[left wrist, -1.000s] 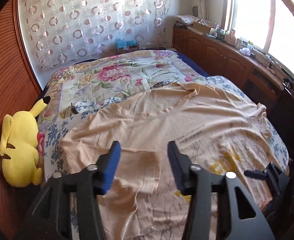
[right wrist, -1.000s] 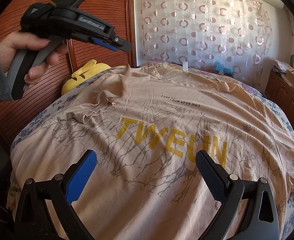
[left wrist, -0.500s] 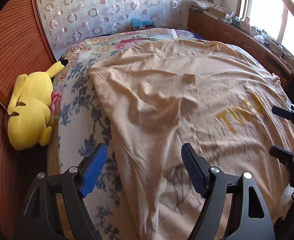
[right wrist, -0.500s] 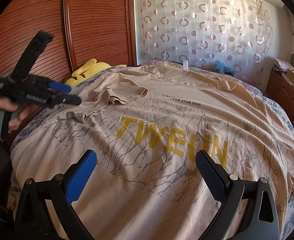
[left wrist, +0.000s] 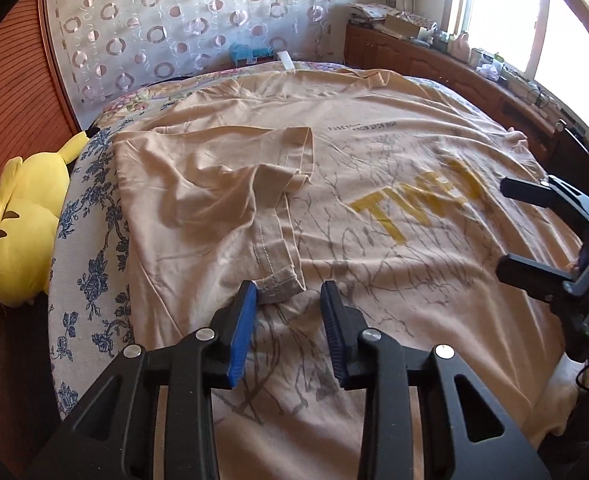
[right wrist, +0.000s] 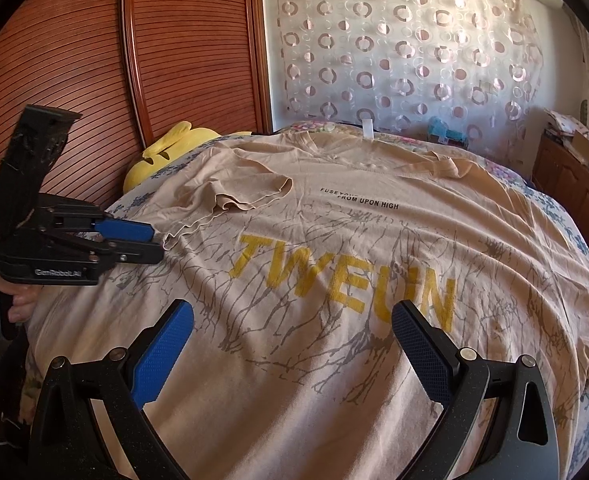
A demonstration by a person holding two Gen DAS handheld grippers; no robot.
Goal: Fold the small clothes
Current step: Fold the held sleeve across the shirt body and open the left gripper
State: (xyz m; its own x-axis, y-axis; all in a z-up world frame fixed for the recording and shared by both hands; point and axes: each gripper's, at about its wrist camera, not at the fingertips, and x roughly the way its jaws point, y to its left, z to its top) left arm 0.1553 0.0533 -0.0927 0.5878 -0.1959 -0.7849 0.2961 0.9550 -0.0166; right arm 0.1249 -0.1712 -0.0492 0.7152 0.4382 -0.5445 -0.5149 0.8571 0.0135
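One beige T-shirt (right wrist: pixel 334 280) lies flat, sleeve (right wrist: pixel 234 192) folded inward.

Both wrist views look closely down the bed (left wrist: pixel 94 248), sharing the T-shirt (right wrist: pixel 334 240).

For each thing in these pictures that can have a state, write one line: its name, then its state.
T-shirt: spread print-up on the bed, one side folded inward.
Sleeve: lying folded over the chest.
Left gripper: jaws just closing, folded hem corner between them, not yet pinched.
Right gripper: open, empty.
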